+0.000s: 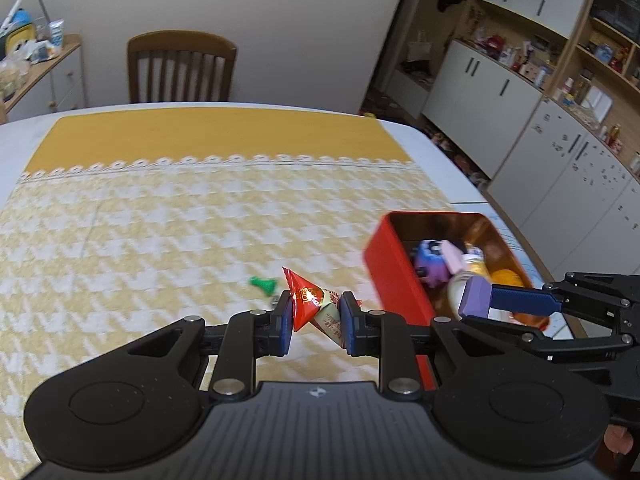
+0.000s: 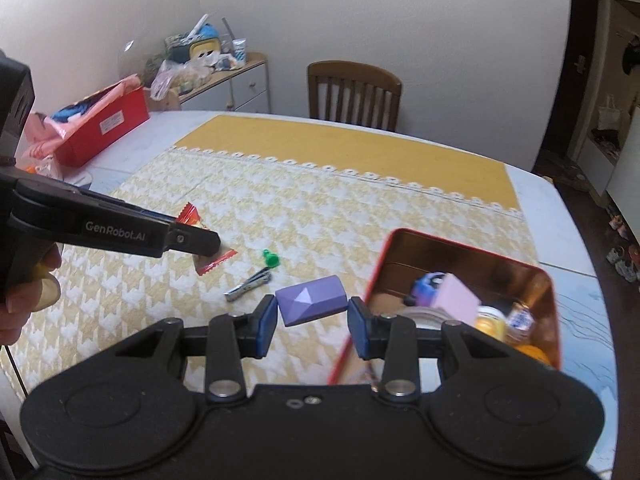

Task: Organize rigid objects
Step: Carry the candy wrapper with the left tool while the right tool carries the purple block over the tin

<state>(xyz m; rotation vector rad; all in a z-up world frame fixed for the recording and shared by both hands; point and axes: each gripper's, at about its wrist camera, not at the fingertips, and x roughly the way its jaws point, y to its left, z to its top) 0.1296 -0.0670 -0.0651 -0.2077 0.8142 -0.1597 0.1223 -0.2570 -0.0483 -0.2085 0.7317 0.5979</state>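
I keep the left gripper [image 1: 314, 312] clamped on the red candy wrapper [image 1: 308, 298], and the right gripper's [image 2: 312, 320] jaws clamped on the purple block [image 2: 312, 300], both lifted clear for dropping into the red tin [image 2: 472, 264] at the table's right edge.

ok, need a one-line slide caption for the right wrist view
Right gripper shut on purple block beside the open red tin; left gripper holds a red wrapper.

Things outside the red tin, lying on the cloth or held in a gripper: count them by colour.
Red: 1, the snack packet
Purple: 1, the block
Green: 1, the small peg
Silver: 1, the clipper
Total: 4
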